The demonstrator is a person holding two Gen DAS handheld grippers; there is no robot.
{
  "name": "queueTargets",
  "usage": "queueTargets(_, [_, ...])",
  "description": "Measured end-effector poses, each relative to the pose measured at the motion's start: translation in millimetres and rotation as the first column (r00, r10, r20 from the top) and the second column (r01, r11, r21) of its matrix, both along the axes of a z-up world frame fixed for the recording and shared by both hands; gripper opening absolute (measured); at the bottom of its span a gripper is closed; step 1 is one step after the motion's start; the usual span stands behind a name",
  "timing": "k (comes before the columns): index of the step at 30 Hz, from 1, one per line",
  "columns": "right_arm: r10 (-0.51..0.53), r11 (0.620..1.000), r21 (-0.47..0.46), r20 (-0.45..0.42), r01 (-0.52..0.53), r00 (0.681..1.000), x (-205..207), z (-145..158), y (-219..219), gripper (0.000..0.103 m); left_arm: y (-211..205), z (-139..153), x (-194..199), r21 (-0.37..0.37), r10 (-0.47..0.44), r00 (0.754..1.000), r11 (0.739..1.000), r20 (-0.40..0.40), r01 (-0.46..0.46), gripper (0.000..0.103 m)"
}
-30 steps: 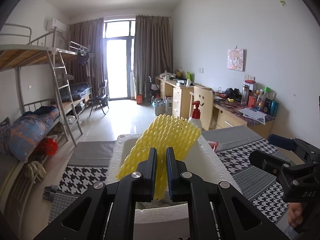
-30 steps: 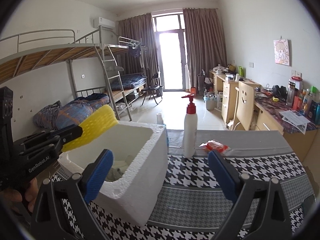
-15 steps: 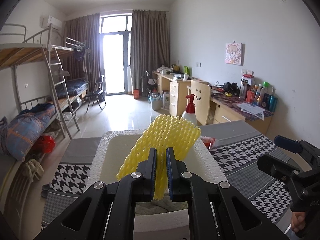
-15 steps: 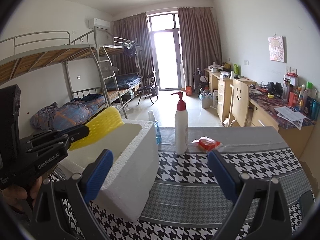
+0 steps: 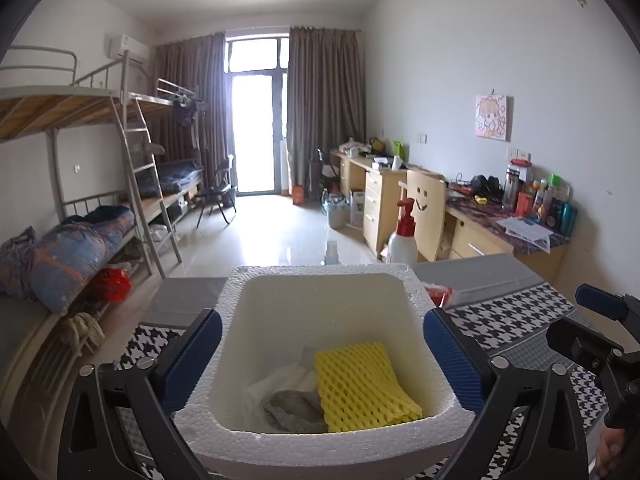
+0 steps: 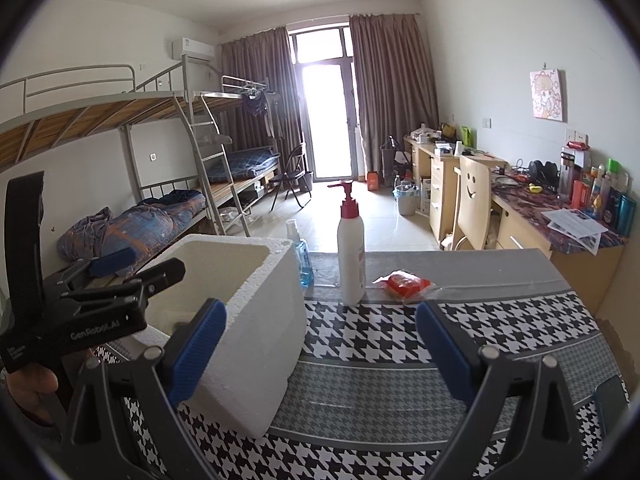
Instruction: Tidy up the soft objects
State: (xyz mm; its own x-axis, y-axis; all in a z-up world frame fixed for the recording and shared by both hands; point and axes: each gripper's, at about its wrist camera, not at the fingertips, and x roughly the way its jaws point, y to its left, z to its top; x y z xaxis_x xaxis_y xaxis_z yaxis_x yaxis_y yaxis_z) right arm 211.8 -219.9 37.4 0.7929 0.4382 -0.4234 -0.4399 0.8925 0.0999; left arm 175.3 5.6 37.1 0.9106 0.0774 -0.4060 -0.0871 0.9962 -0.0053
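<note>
Left gripper [image 5: 322,356] is hanging wide apart over the box [image 5: 236,292], the net [image 5: 362,386] lying inside, just below its fingers. Best lifting straight up, clear of the rim. Right gripper [image 6: 318,348] is waiting spread and empty, the packet [image 6: 404,281] ahead of it.

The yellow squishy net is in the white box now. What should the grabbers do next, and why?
Probably reach the right gripper toward the red packet on the table beyond the pump bottle. Both grippers are open and empty, the yellow foam net already lies inside the foam box, and the packet looks like the only soft thing left outside.
</note>
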Motion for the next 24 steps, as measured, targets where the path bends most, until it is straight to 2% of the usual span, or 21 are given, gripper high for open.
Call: queueTargets(24, [0.006, 1.0, 0.011, 0.041, -0.007, 0.999, -23.5, 11.9, -1.9, 0.098, -7.9, 9.3, -28.7, -0.01, -0.002, 0.999, 1.0, 0.037, 0.002, 0.102])
